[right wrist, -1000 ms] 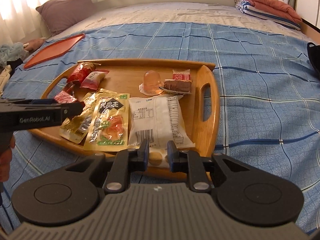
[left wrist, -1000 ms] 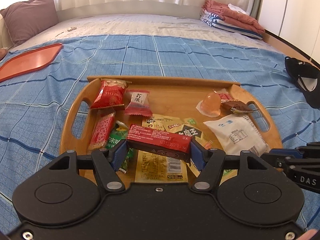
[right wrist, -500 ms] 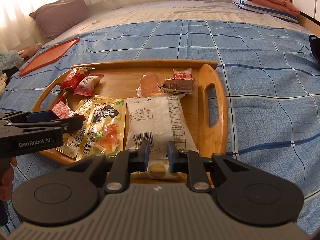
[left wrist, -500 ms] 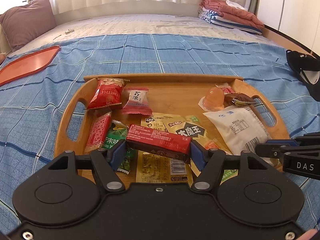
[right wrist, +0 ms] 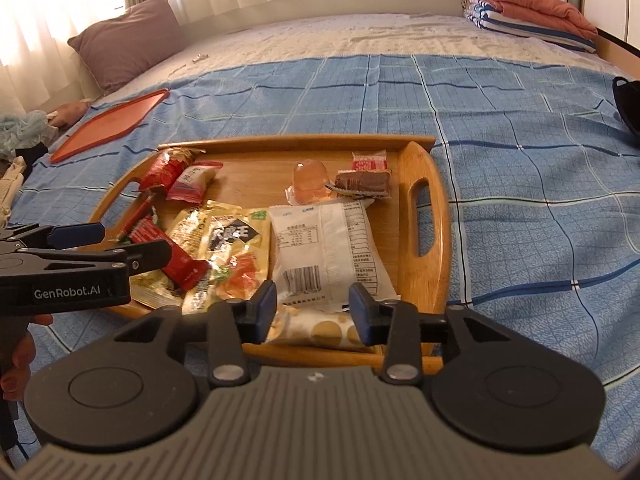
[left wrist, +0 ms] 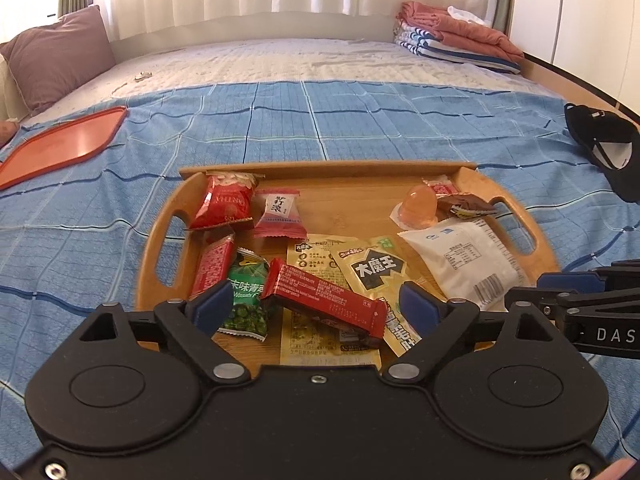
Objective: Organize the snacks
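Observation:
A wooden tray (left wrist: 328, 168) of snacks lies on the blue checked bedspread. My left gripper (left wrist: 316, 308) hovers over its near left part with jaws opening. A red bar (left wrist: 324, 304) lies tilted between them on a green pea packet (left wrist: 246, 300) and yellow packets (left wrist: 372, 272), clear of both pads. My right gripper (right wrist: 314, 312) is at the tray's near edge (right wrist: 424, 200), jaws opening. The dotted end of a white packet (right wrist: 324, 248) lies between its pads without being pressed. Farther back are a red packet (left wrist: 226, 204), a pink candy (left wrist: 278, 212), a jelly cup (left wrist: 418, 206) and a brown bar (left wrist: 464, 206).
An orange tray lid (left wrist: 60, 148) lies on the bed to the far left, below a mauve pillow (left wrist: 60, 56). Folded blankets (left wrist: 452, 40) are stacked at the back right. A black cap (left wrist: 608, 152) rests near the right edge. A hand holds the left gripper's handle (right wrist: 24, 352).
Both grippers have gone from shut to open. The red bar has dropped out of the left jaws onto the packets. The right jaws have let go of the white packet's end.

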`<state>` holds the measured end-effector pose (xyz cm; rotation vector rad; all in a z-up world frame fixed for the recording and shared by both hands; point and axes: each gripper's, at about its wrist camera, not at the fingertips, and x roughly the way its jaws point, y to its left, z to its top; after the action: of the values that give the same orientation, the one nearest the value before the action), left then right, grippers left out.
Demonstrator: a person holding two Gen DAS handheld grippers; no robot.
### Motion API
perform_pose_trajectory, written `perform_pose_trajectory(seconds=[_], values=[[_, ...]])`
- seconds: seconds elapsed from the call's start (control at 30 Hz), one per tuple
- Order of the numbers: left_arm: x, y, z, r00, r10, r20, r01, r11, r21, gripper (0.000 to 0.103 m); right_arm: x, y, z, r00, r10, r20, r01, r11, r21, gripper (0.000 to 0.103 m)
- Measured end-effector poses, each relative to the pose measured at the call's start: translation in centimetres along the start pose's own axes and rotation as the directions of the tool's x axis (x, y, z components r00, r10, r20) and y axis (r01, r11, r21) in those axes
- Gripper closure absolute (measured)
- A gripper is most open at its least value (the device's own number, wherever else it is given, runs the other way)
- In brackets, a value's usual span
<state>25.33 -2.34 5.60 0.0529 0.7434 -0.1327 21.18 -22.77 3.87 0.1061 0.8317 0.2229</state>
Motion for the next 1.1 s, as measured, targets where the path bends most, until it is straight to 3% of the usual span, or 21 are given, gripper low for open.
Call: perform_pose_trajectory(seconds=[0.5,1.1], values=[[-8.1,0.5,-0.9,0.999,-0.022,0.05,0.021,1.0,0.015,0.009,-5.6,2.5,-0.4,0.997,0.017,0.073,-0.012,0.998,-0.068,0.034],[-18.9,0.3,-4.1,0.993,-0.058,0.106,0.057,0.998,0.012,0.008,-14.5,5.0,-3.5,0.981,0.058,0.188,-0.033,0.99,-0.135,0.024]])
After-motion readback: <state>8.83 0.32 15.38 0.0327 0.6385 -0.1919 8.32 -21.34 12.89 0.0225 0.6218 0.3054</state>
